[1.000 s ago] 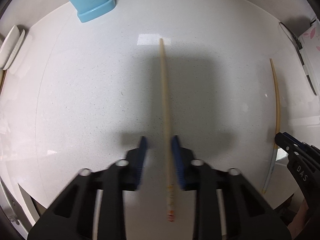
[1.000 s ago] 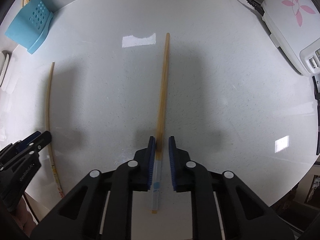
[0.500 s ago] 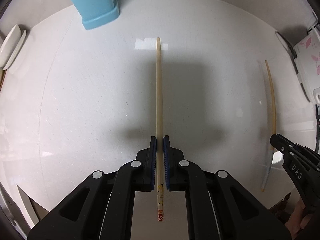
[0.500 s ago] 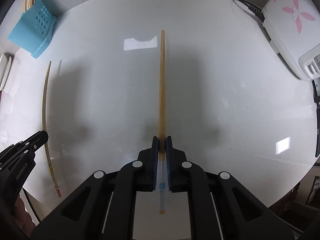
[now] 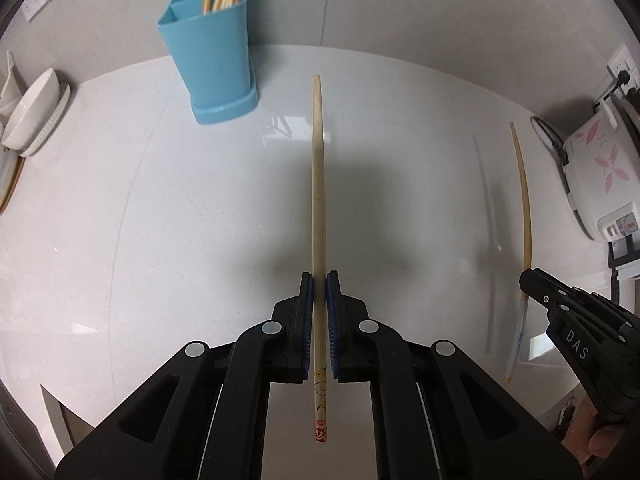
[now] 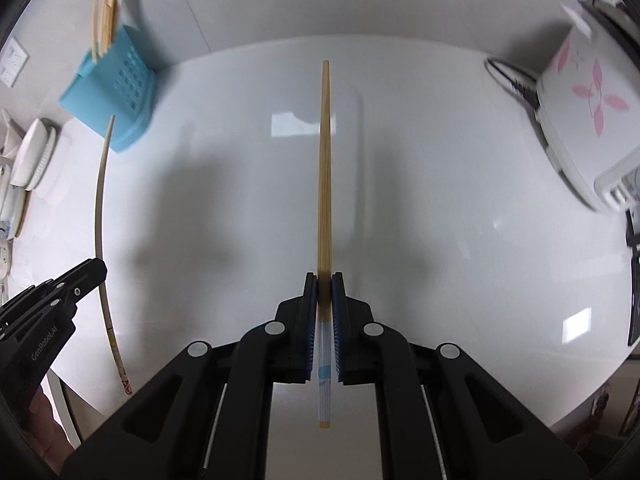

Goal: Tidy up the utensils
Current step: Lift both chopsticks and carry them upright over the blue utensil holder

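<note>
**Each gripper clamps one chopstick**

White counter (image 5: 160,220) fills both views. Blue holder (image 5: 208,52), upper left, has chopsticks in it. Left gripper (image 5: 319,280) is clamped on the pale chopstick (image 5: 318,184), pointing up-frame; right gripper (image 6: 324,280) is clamped on the darker chopstick (image 6: 325,168), likewise.

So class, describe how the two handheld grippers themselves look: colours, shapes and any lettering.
Both the left gripper and right gripper are matte black, angular linkages with silver round pivot pins and blue ribbed pads. White lettering reads "DAS" on the right one's side, "GenRobot.AI" on the left's.
</note>
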Available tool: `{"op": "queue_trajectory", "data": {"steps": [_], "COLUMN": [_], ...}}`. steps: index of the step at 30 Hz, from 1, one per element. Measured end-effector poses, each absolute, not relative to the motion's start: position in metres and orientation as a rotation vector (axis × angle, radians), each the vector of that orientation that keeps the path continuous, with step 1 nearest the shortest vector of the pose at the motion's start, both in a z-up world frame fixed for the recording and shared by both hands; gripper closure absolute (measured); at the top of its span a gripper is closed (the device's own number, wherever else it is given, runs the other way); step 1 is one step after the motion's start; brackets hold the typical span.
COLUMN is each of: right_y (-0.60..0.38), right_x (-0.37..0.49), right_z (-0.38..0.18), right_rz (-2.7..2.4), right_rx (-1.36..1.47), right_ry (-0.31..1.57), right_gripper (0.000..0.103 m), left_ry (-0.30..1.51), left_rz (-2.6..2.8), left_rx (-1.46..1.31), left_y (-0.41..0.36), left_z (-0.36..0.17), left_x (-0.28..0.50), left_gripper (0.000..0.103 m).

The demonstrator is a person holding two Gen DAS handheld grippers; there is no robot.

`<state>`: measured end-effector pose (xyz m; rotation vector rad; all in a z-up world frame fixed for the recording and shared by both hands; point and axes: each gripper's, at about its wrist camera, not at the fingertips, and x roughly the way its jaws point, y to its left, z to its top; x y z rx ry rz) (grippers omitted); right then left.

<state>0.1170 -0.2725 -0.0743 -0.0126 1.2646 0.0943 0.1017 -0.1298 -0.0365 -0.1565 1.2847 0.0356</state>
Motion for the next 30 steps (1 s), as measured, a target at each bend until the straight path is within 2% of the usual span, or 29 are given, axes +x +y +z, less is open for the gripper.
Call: {"op": "queue_trajectory", "data": {"steps": [6, 30], "right_y": [-0.252, -0.148], "right_x": [0.126, 0.170], "right_z": [-0.046, 0.029], "right_rz": [0.154, 0.362], "right_rx": [-0.006, -0.010], "right_ry": [1.180, 0.864], "right_gripper": [0.096, 0.096], "left_ry": [1.227, 1.037], "left_rz": [0.054, 0.129], "left_rx": [-0.172, -0.222], "left_y": [-0.113, -0.022], "left_z": [-0.008, 0.047], "left_x": [0.106, 0.141], "left_gripper": [0.097, 0.097]}}
